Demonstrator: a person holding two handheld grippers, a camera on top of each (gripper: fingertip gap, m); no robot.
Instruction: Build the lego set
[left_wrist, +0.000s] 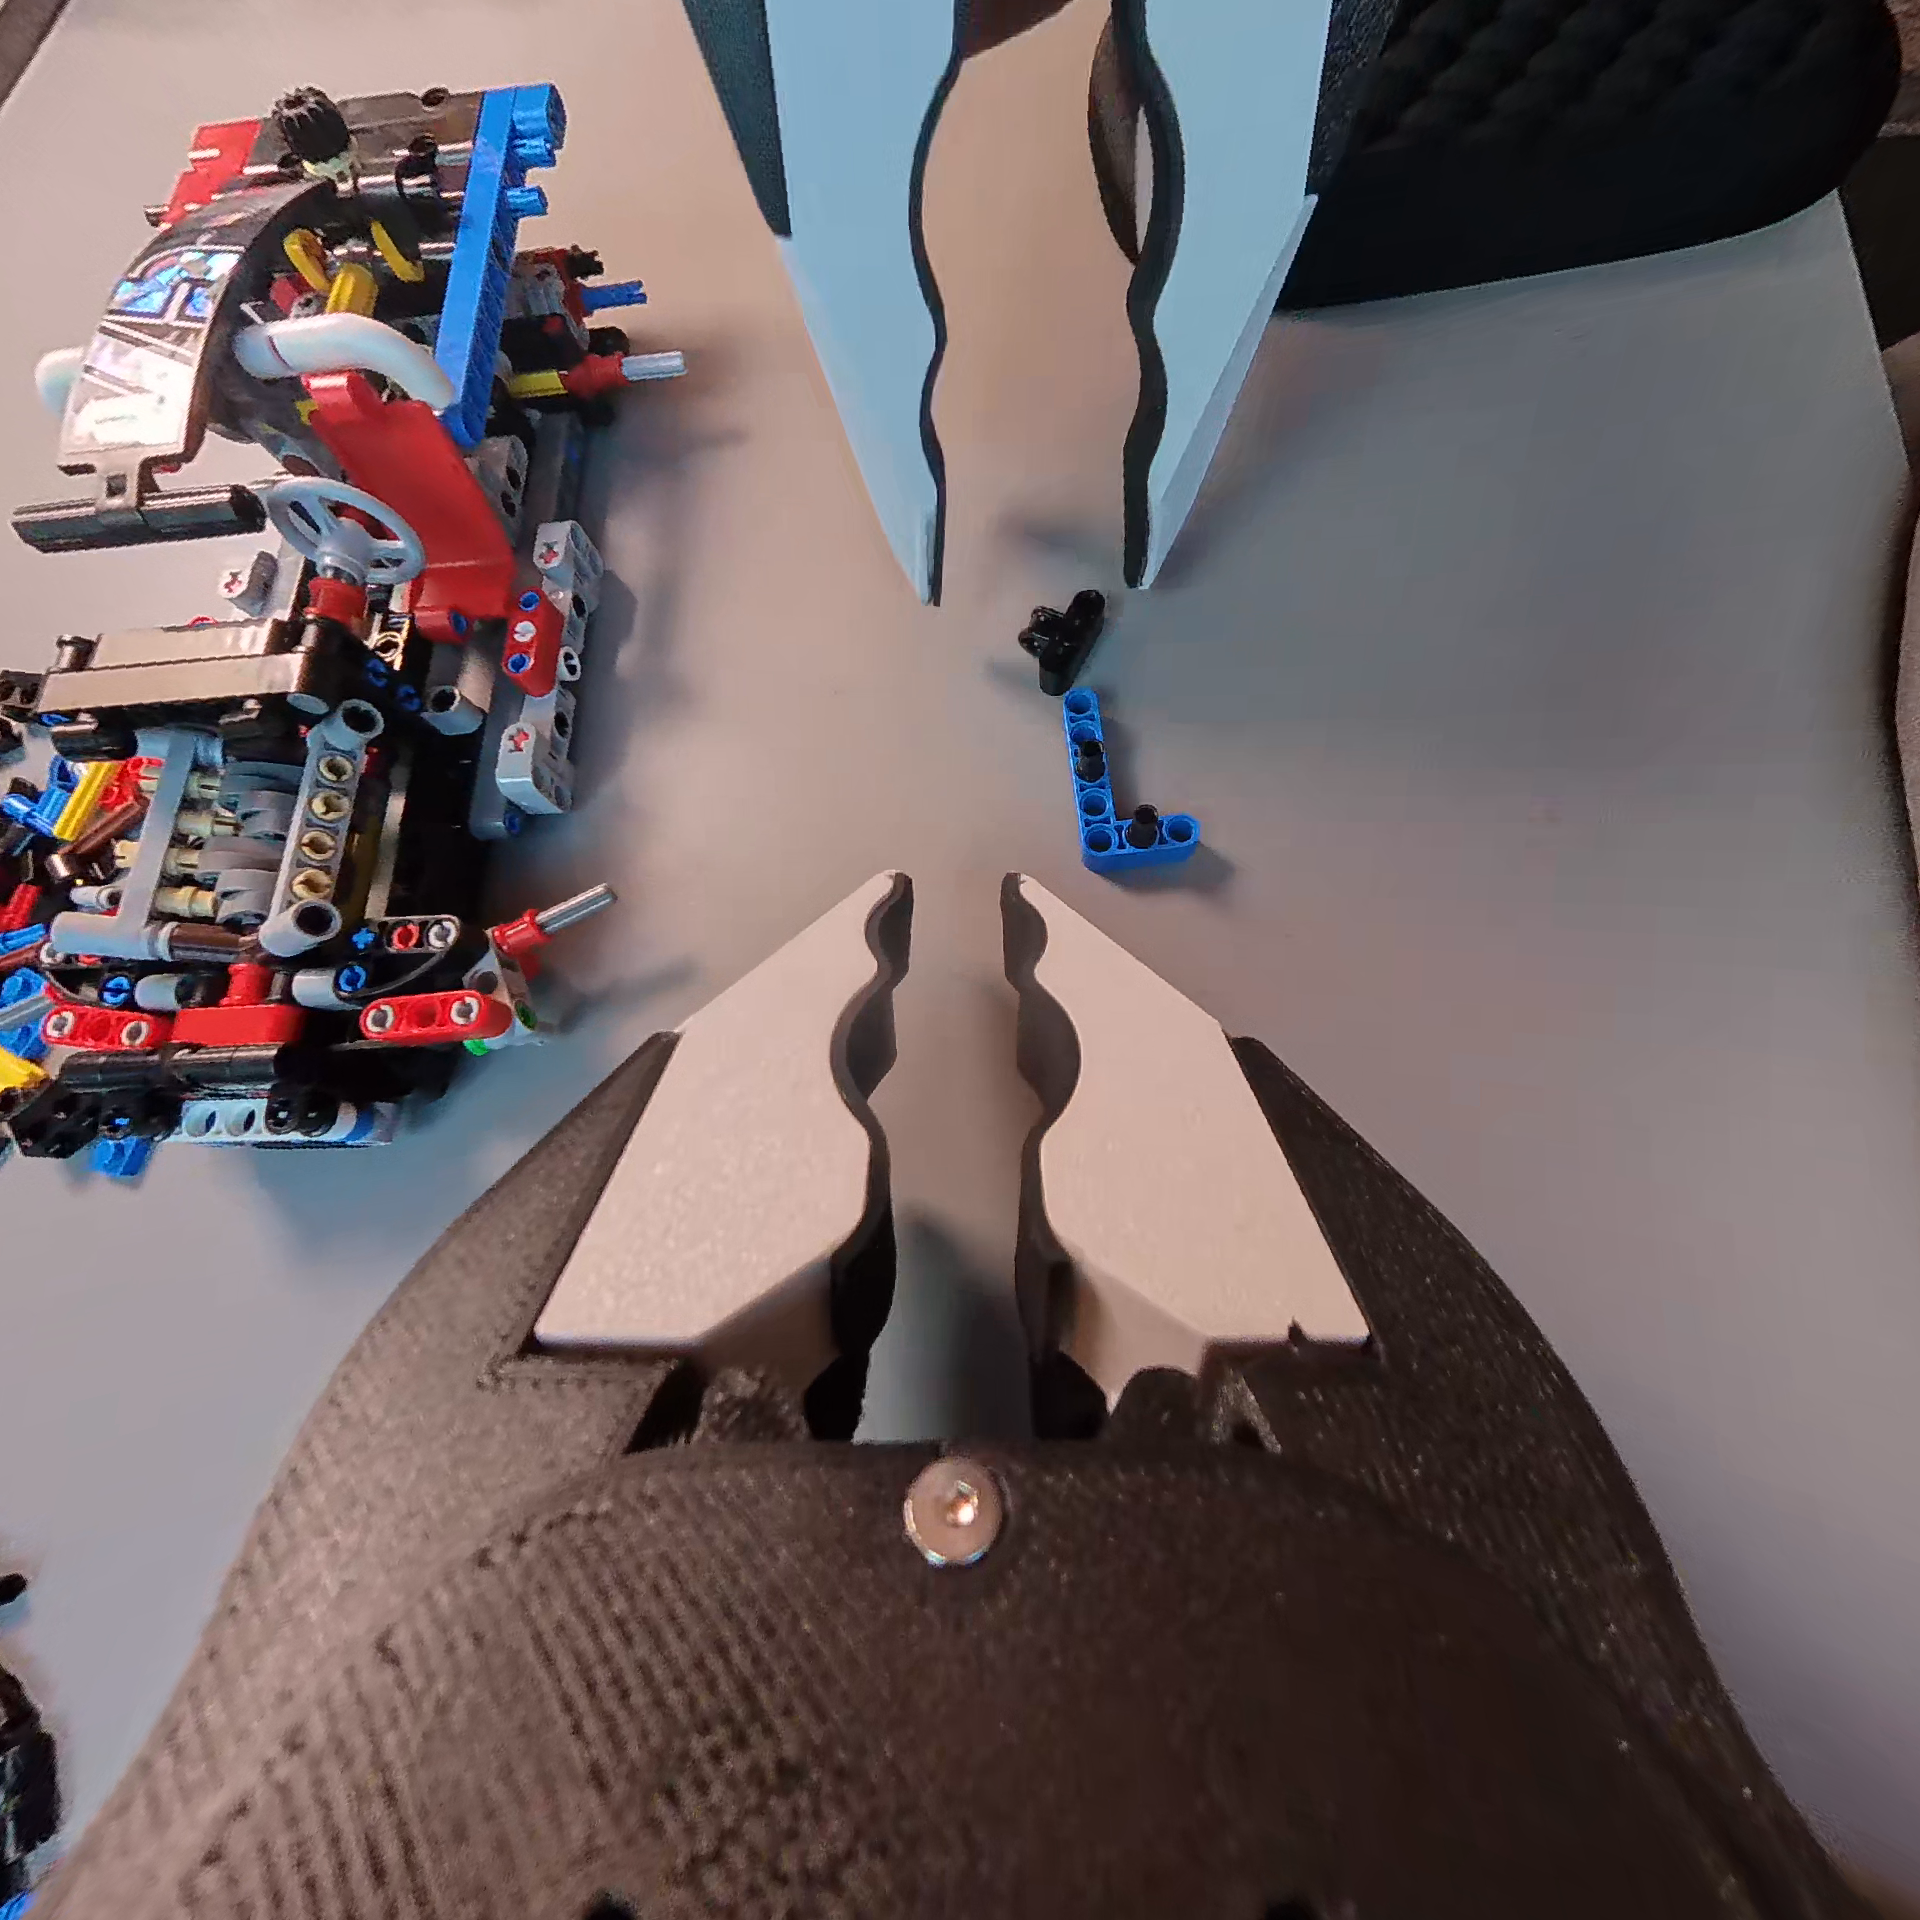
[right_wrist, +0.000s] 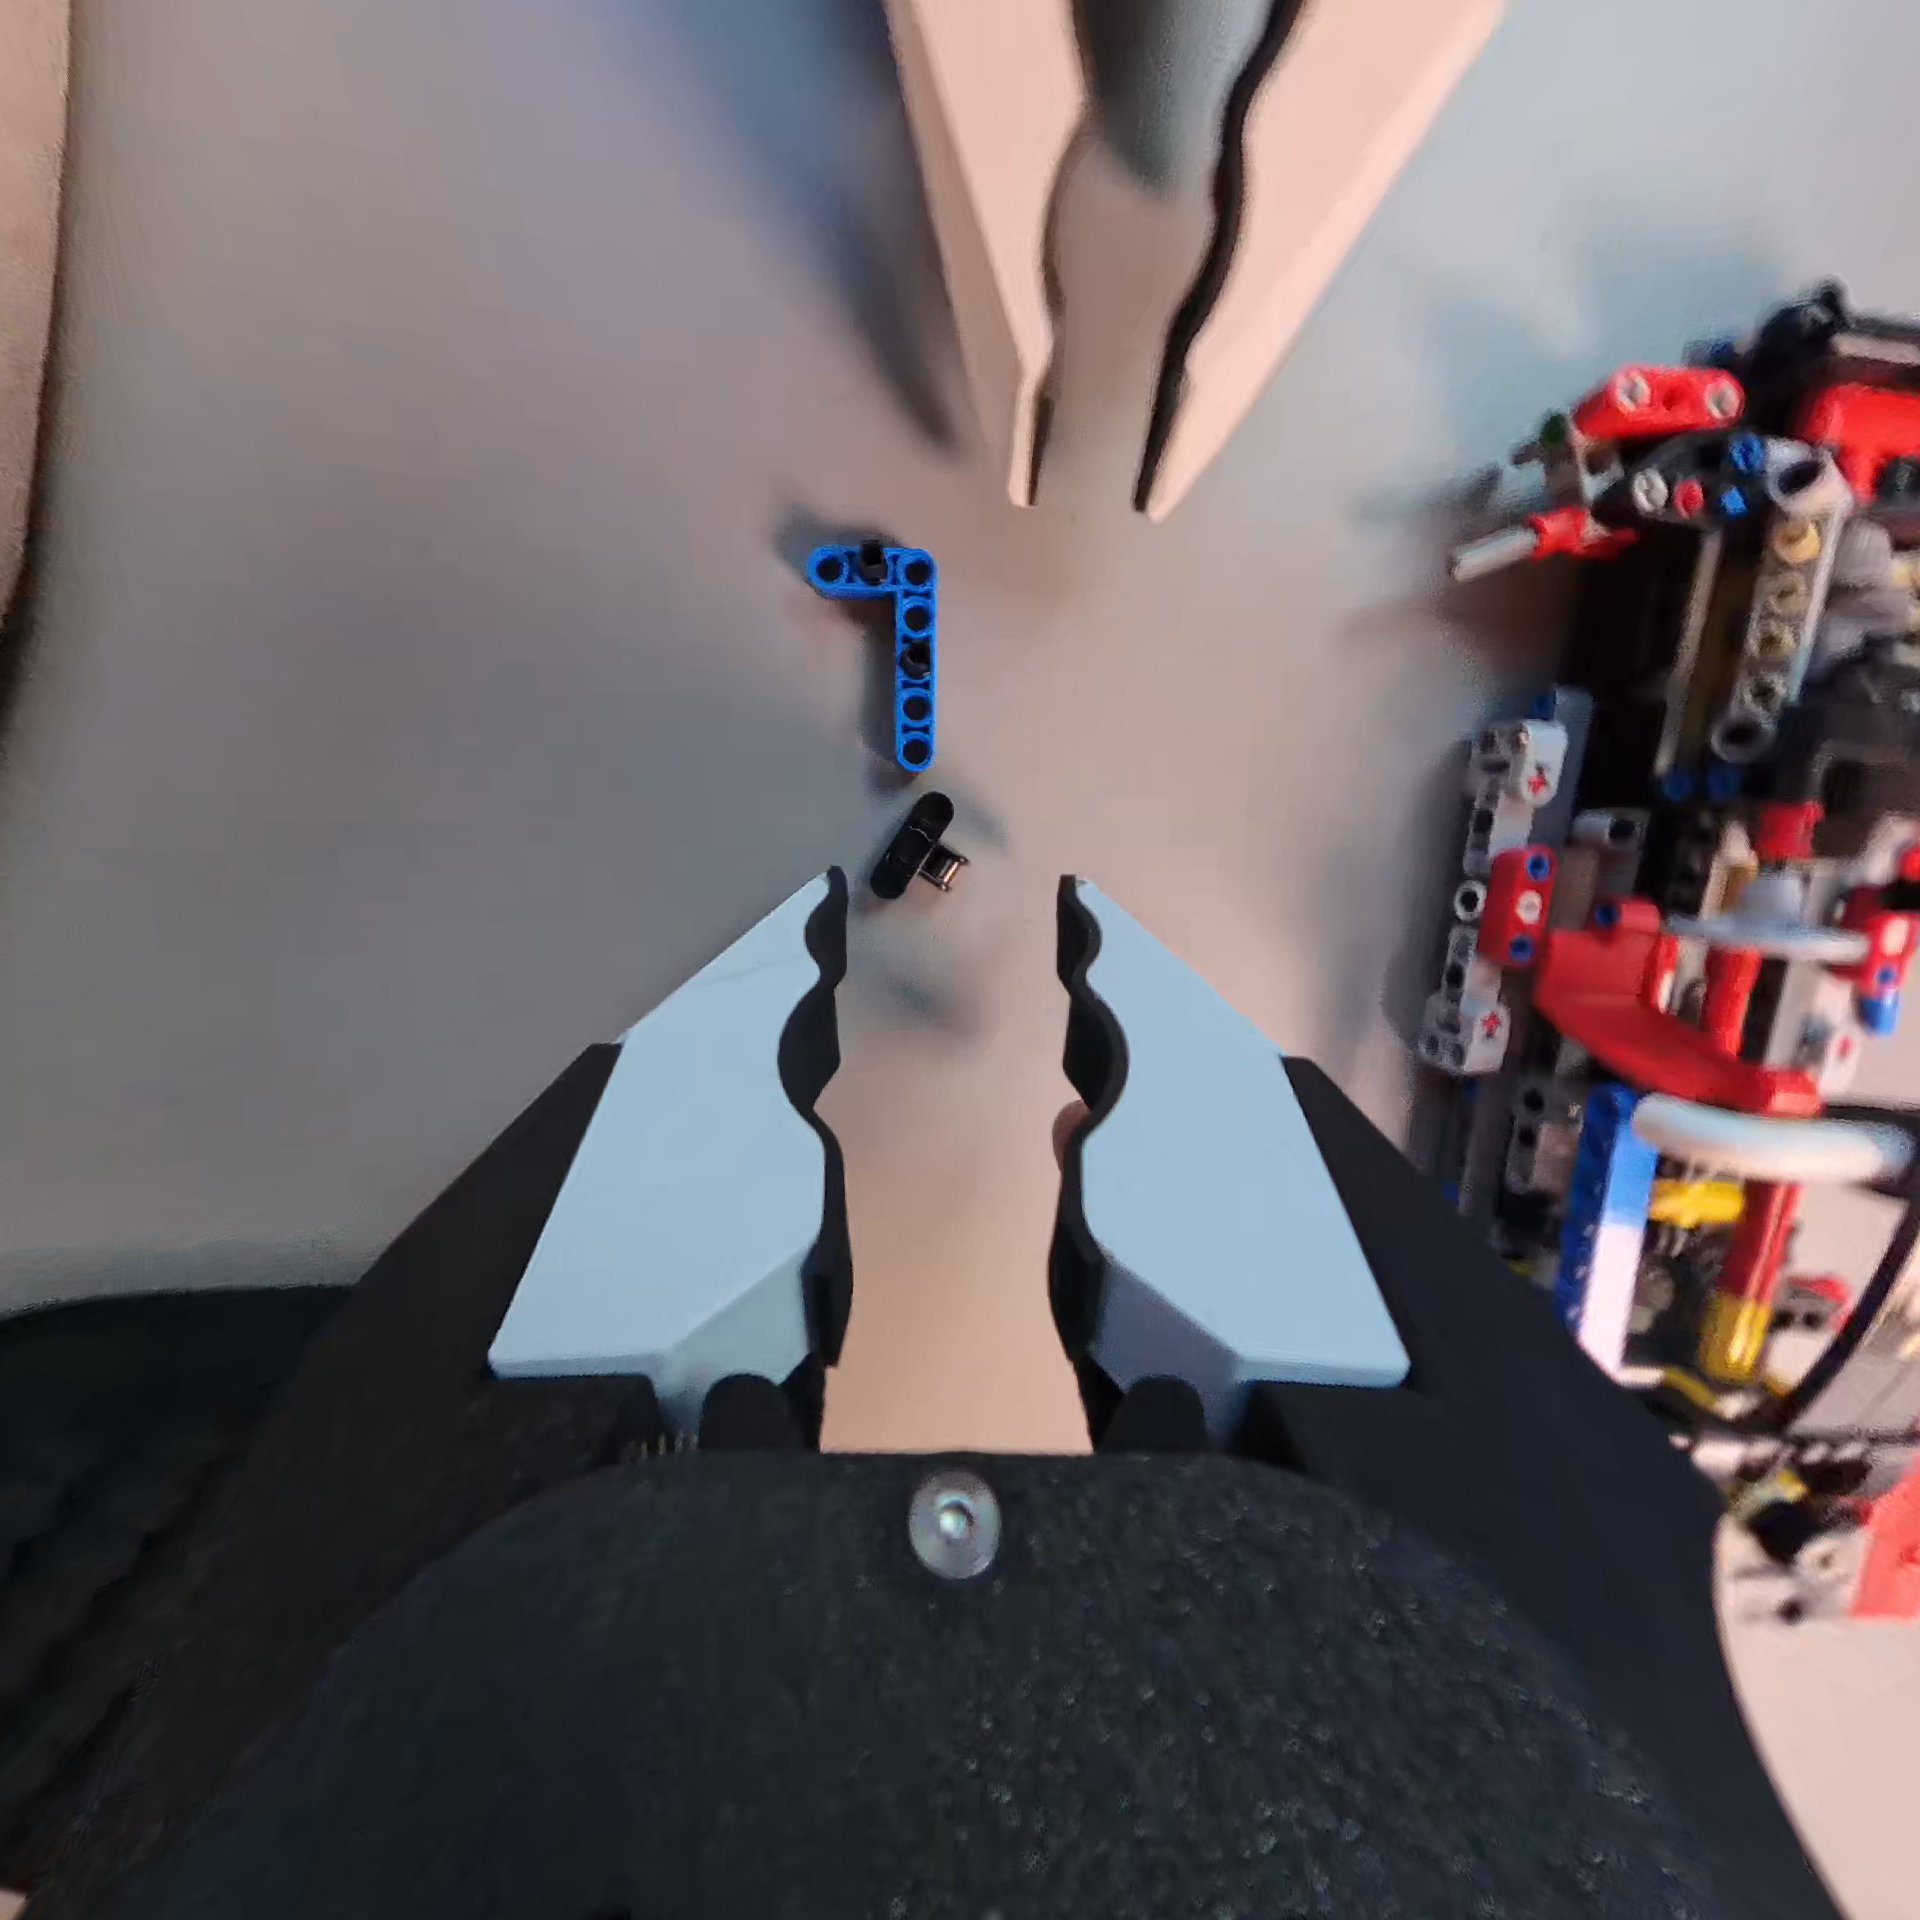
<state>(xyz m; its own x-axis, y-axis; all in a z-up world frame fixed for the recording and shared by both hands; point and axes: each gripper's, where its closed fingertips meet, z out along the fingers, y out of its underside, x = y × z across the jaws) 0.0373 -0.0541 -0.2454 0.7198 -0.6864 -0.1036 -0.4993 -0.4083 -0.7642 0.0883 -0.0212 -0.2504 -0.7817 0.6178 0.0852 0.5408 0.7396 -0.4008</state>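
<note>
Here, two loose parts lie on the grey table (left_wrist: 1455, 623) between the opposed tongs: a blue L-shaped liftarm (left_wrist: 1117, 800) carrying two black pins, and, just beside its long end, a small black connector (left_wrist: 1065, 639). The left gripper (left_wrist: 956, 883) and right gripper (right_wrist: 945, 883) both stand open and empty, the right gripper's tips nearest the black connector. The partly built vehicle model (left_wrist: 312, 623) sits well apart to one side. Both parts are judged light, rigid and smooth, liable to skid; the blue L-shaped liftarm is probably best pinched across its long arm's flat sides, clear of the pins.
</note>
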